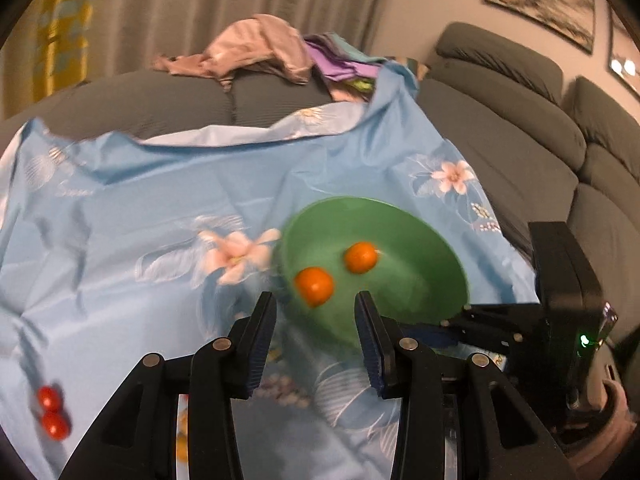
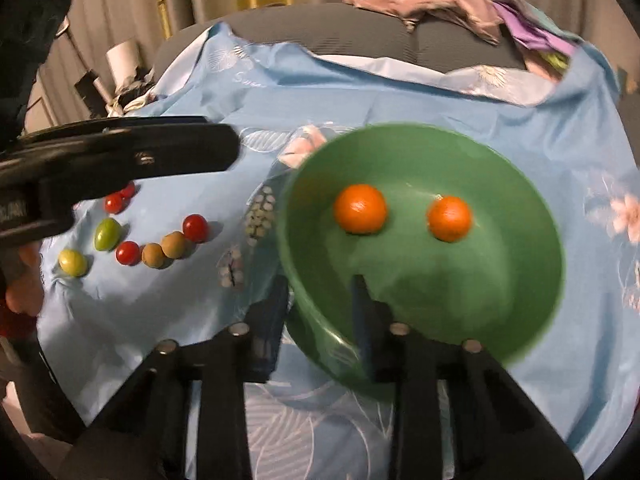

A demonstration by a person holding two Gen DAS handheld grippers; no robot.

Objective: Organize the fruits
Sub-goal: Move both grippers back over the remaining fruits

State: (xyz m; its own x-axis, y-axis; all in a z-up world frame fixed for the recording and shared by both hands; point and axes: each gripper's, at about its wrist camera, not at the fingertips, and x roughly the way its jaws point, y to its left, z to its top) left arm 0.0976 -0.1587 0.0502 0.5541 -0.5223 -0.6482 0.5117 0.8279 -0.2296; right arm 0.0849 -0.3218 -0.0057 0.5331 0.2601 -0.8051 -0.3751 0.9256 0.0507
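green bowl [image 2: 420, 280] with two oranges, rim clamped between right fingers [image 2: 362, 320]; left fingers [image 1: 260, 344] apart

Faint cursive lettering on the blue floral cloth [image 1: 76, 191], far ahead of the fingers, too blurred to read; otherwise none.
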